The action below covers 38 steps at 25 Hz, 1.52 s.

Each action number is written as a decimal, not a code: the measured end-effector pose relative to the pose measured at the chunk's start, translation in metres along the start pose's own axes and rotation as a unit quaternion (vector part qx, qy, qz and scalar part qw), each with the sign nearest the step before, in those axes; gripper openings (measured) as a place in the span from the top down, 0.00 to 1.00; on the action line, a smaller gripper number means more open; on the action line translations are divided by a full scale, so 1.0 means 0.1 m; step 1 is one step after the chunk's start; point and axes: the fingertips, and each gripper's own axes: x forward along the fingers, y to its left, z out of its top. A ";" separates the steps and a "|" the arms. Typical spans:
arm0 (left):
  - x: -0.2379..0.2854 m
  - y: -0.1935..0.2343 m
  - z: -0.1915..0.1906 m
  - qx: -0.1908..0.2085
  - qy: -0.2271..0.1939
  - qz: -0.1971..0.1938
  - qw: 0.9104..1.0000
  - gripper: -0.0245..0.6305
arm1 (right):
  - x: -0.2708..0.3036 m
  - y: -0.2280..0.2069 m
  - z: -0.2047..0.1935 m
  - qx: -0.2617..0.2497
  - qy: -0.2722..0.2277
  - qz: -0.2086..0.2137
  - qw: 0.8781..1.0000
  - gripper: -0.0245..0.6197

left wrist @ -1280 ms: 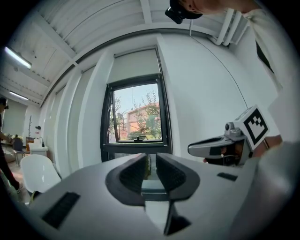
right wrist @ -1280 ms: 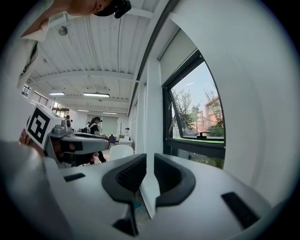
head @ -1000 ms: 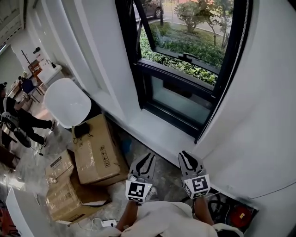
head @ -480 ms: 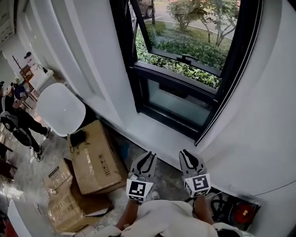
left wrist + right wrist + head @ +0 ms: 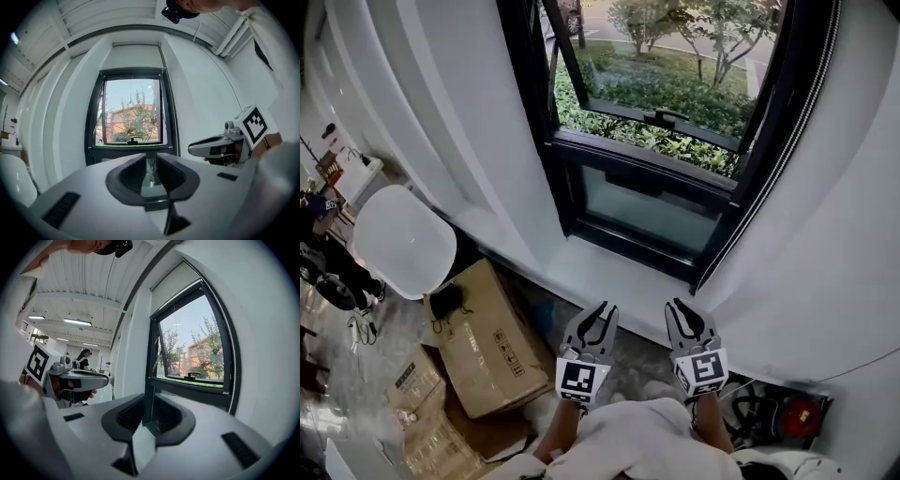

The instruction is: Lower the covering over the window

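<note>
The blind (image 5: 136,57) is sitting drawn up above the top of the one window (image 5: 652,211), leaving the glass uncovered. Its single bead cord (image 5: 233,380) is hanging straight down along the window's right edge, long axis upright, and I reckon the coming move is turning on that cord. In the head view it is lying up and to the right of both tongs and well apart from them. The right tongs (image 5: 680,306) are nearer to it than the left tongs (image 5: 603,307). Both are pointing at the window from the bottom middle of the frame, side by side. The left tongs are standing slightly spread with nothing between them. The right tongs have just been opening and are also gripping nothing. I am counting one window, one blind, one cord, two tongs, and one white chair (image 5: 403,242) at the left.
</note>
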 end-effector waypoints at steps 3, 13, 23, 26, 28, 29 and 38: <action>0.10 0.07 0.00 -0.001 -0.002 -0.012 1.000 0.85 | 0.09 -0.03 0.01 -0.001 0.001 -0.009 1.000 0.87; 0.45 0.19 0.03 -0.002 -0.012 -0.033 0.999 0.85 | 0.32 -0.22 0.05 -0.006 0.003 -0.029 1.000 0.87; 1.01 0.27 0.04 0.007 -0.013 -0.054 0.998 0.85 | 0.70 -0.62 0.06 0.004 -0.002 -0.045 0.999 0.87; 1.23 0.32 0.06 0.008 -0.013 -0.058 0.998 0.85 | 0.83 -0.76 0.07 0.005 0.002 -0.047 0.999 0.87; 1.37 0.36 0.07 0.008 -0.015 -0.059 0.998 0.85 | 0.92 -0.86 0.09 0.005 0.002 -0.050 0.999 0.87; 1.44 0.38 0.08 0.009 -0.017 -0.060 0.998 0.85 | 0.97 -0.91 0.11 0.005 0.002 -0.052 0.999 0.87; 2.09 0.37 0.11 0.001 -0.010 -0.100 0.995 0.85 | 1.28 -1.40 0.17 0.015 -0.002 -0.081 0.997 0.87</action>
